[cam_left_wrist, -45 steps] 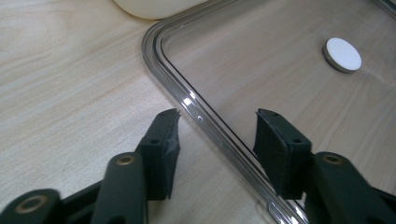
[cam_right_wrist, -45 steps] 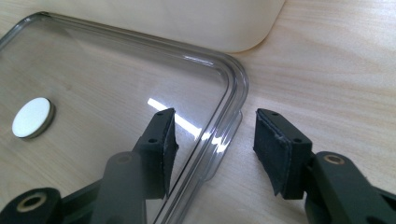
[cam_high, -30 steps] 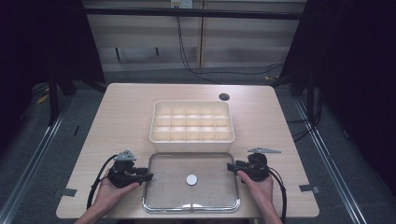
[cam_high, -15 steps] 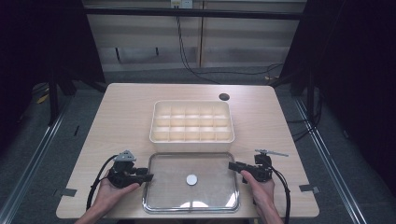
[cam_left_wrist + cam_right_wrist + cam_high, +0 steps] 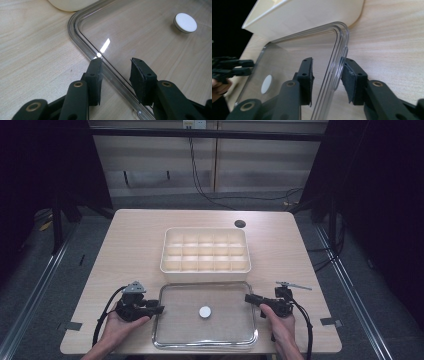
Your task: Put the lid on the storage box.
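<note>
A clear plastic lid [image 5: 175, 332] lies flat at the table's front, with a white round knob [image 5: 205, 311] at its centre. My left gripper [image 5: 159, 310] straddles the lid's left rim [image 5: 82, 37]; in the left gripper view [image 5: 116, 67] the rim runs between the jaws with gaps on both sides, so it is open. My right gripper [image 5: 248, 298] straddles the right rim [image 5: 340, 32]. Its jaws [image 5: 327, 67] have just been closing around that rim; the outer pad [image 5: 348, 80] touches the edge and the inner one stands apart.
A cream box [image 5: 205, 274] with several compartments stands just behind the lid, touching its far edge. A dark round hole [image 5: 240, 224] sits near the table's back right. Bare wood lies to the left and right of the lid.
My right hand has shifted slightly to the right, its jaws still at the lid's right rim. The left hand, the lid and the box have stayed put.
</note>
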